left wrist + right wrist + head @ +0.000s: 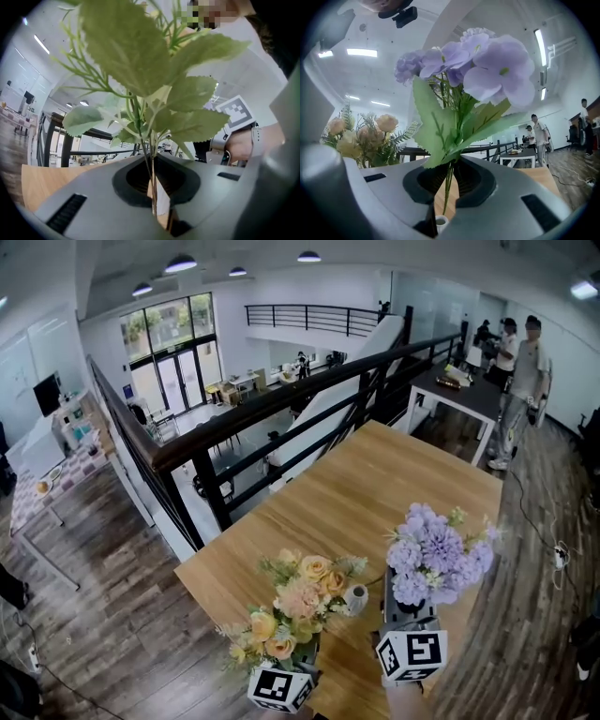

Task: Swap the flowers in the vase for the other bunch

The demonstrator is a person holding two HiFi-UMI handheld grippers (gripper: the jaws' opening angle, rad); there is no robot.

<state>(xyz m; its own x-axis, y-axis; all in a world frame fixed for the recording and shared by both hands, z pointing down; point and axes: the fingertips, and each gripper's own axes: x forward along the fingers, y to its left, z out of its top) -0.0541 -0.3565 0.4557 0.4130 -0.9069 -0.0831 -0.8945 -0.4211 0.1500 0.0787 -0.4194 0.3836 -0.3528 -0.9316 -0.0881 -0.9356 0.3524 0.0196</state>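
Note:
On the wooden table point(375, 493) stands a small white vase point(356, 598), between the two bunches. My right gripper point(451, 171) is shut on the stems of the purple bunch point(436, 554), held upright to the right of the vase. In the right gripper view the vase's mouth point(440, 220) shows just under the jaws, and a thin stem point(446, 197) runs down toward it; whether its tip is inside I cannot tell. My left gripper point(152, 164) is shut on the green stems of the peach and yellow bunch point(295, 606), held upright left of the vase.
A black railing point(281, 399) runs along the table's far left side, with an open drop to the floor below. A dark table point(459, 395) and two standing people point(520, 362) are at the back right. A cable point(553, 540) lies on the floor to the right.

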